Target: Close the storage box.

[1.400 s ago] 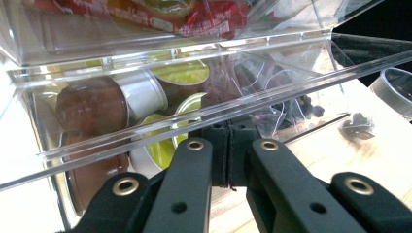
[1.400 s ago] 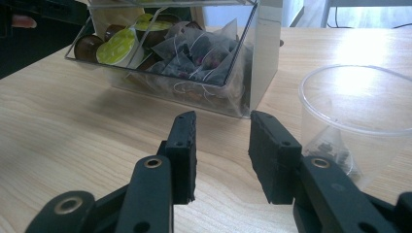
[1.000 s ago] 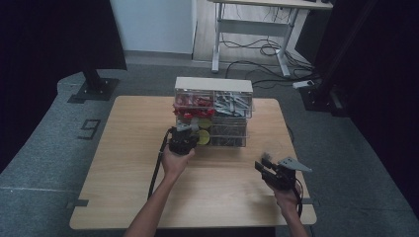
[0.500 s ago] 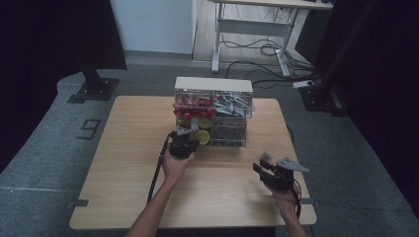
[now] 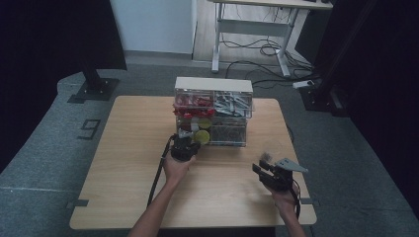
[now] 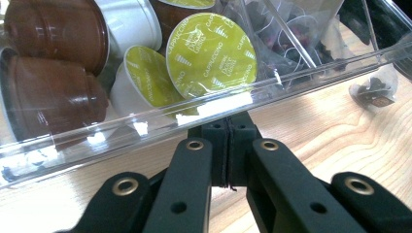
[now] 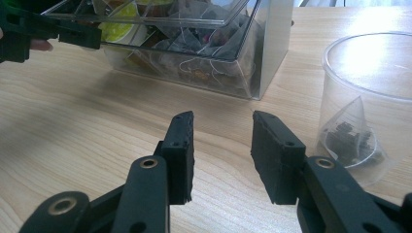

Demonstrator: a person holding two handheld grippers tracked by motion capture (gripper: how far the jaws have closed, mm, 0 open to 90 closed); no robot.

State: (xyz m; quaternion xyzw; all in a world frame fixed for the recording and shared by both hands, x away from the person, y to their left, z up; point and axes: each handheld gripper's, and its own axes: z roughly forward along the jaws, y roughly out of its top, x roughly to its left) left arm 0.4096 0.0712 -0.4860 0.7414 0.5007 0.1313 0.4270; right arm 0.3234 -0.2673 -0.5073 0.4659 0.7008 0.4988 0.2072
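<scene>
A clear plastic drawer organizer (image 5: 213,111) stands at the table's far middle. Its lower left drawer (image 6: 311,73) is pulled out and holds green-lidded capsules (image 6: 211,53), brown capsules (image 6: 48,92) and tea bags (image 6: 291,34). My left gripper (image 6: 228,124) is shut, its tips against the drawer's front lip; a pinch on the lip cannot be made out. In the high view that left gripper (image 5: 185,140) sits just before the organizer. My right gripper (image 7: 221,124) is open over bare wood, nothing between its jaws. Just right of it stands a clear cup (image 7: 369,73) with a tea bag (image 7: 350,138) inside.
The organizer's upper drawers hold red items (image 5: 192,101) and grey metal parts (image 5: 232,103). The wooden table (image 5: 133,163) has free room at left and front. My right gripper (image 5: 262,168) is near the front right corner. A desk frame and cables (image 5: 257,47) lie beyond the table.
</scene>
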